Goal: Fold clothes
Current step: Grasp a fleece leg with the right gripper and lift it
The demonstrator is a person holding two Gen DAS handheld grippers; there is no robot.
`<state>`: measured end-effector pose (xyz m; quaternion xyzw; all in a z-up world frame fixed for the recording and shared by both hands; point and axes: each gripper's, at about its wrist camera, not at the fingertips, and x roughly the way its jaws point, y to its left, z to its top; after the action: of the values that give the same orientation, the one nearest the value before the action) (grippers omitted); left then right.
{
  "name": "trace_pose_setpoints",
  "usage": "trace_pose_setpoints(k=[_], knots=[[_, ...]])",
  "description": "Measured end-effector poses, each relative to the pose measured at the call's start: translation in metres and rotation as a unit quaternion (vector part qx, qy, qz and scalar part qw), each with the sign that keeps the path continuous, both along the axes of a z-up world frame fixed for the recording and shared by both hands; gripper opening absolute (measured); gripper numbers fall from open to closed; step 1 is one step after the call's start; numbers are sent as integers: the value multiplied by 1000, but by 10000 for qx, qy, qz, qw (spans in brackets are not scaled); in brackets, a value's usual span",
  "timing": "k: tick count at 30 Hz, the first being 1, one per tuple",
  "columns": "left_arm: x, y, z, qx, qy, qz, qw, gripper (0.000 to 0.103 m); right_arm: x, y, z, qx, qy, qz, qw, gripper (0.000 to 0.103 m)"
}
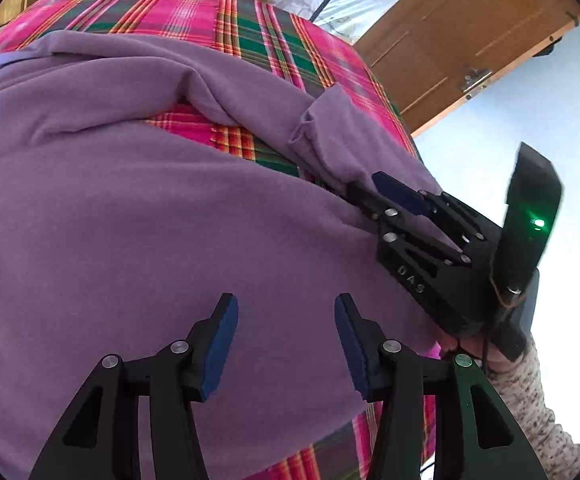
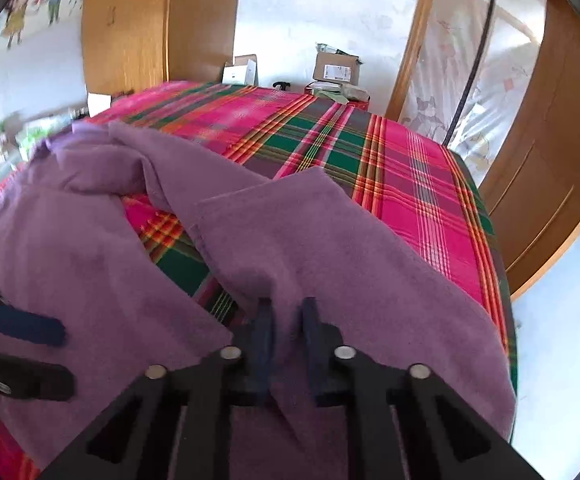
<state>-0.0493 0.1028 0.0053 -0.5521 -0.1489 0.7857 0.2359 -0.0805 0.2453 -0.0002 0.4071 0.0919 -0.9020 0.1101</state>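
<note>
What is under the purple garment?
A plaid cloth lies under the purple garment, showing through a gap and around it. Whatever the cloth covers is hidden.

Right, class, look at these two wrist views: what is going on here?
A person with a two-finger gripper in each hand is folding a purple garment spread on a table covered with a pink and green plaid cloth. The right gripper has closed on a pinch of the purple fabric near the table's edge. The left gripper hovers open above the garment's body, gripping nothing. No tidy fold shows yet; the garment lies rumpled.
</note>
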Motion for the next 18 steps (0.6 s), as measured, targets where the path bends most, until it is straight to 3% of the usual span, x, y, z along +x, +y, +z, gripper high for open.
trace_pose_setpoints(k=[7, 12, 18], knots=[[2, 16, 2, 13, 71, -80, 9999, 52, 7, 32, 19, -873, -76, -224, 9959, 9], [8, 35, 1, -12, 154, -336, 9993, 52, 9, 63, 22, -1614, -245, -455, 9855, 9], [24, 63, 4, -385, 496, -745, 9952, 52, 15, 94, 27, -2195, -240, -752, 9724, 9]])
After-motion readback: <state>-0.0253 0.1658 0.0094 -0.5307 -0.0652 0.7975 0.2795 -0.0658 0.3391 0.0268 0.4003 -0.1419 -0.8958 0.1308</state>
